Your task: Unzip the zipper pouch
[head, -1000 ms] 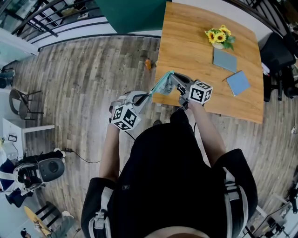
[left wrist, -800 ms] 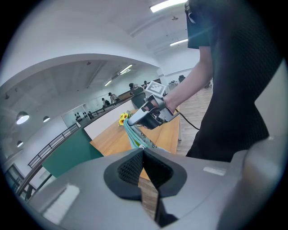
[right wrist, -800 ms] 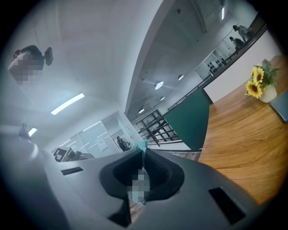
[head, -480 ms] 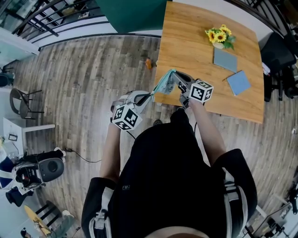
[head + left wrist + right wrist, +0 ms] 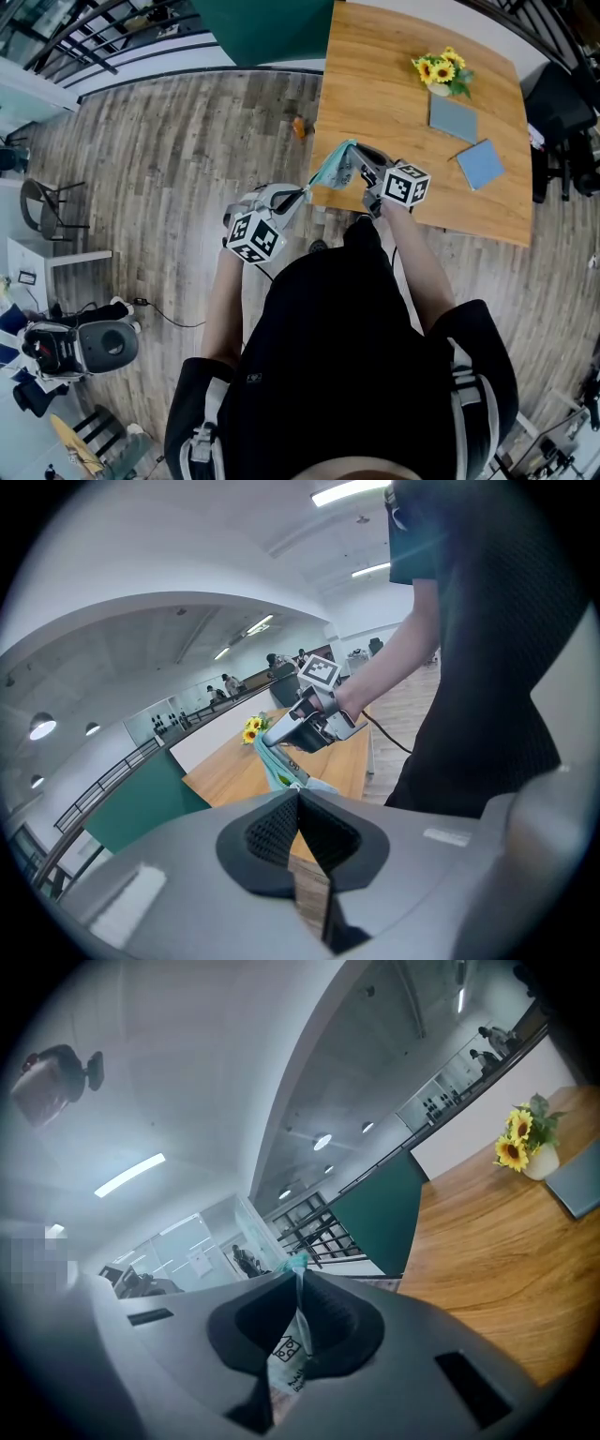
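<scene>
A teal zipper pouch (image 5: 333,167) hangs in the air over the wooden table's near left corner, stretched between both grippers. My right gripper (image 5: 359,167) is shut on its upper right end. In the right gripper view, printed pouch fabric (image 5: 292,1354) is pinched between the jaws of my right gripper (image 5: 300,1274). My left gripper (image 5: 302,194) is shut at the pouch's lower left end, but the zipper pull is too small to make out. In the left gripper view, the pouch (image 5: 279,766) runs from my left gripper (image 5: 298,794) up to the right gripper (image 5: 305,728).
The wooden table (image 5: 394,103) carries a small pot of sunflowers (image 5: 442,75) and two blue-grey square pads (image 5: 453,120) (image 5: 479,166). A black chair (image 5: 562,112) stands at the table's right. A small orange thing (image 5: 298,128) lies on the plank floor.
</scene>
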Motion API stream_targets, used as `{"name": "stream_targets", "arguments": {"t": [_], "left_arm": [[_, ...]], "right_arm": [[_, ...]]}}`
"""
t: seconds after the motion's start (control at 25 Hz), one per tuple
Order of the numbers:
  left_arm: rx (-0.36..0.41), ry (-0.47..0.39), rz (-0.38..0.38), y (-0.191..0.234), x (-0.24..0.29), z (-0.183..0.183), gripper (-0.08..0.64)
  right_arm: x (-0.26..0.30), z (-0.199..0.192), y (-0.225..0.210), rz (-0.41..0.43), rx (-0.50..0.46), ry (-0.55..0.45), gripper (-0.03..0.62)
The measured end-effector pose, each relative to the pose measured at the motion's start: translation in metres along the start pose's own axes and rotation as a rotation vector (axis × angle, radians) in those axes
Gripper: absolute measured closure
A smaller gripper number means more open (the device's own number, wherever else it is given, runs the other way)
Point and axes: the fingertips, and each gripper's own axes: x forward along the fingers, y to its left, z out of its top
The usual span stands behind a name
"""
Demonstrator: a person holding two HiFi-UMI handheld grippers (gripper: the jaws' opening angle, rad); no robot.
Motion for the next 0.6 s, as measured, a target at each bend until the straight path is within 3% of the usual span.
{"name": "stream_targets", "arguments": {"t": [0.28, 0.6], "left_arm": [[-0.020, -0.011, -0.001, -0.001, 0.001, 0.000, 0.558], [-0.126, -0.066, 0.030, 0.013, -0.008, -0.003, 0.558]], "right_arm": [[-0.003, -0.004, -0.004, -0.007, 0.003, 0.008, 0.569], [-0.003, -0.008, 0.001, -0.013, -0.036, 0.034, 0.565]]}}
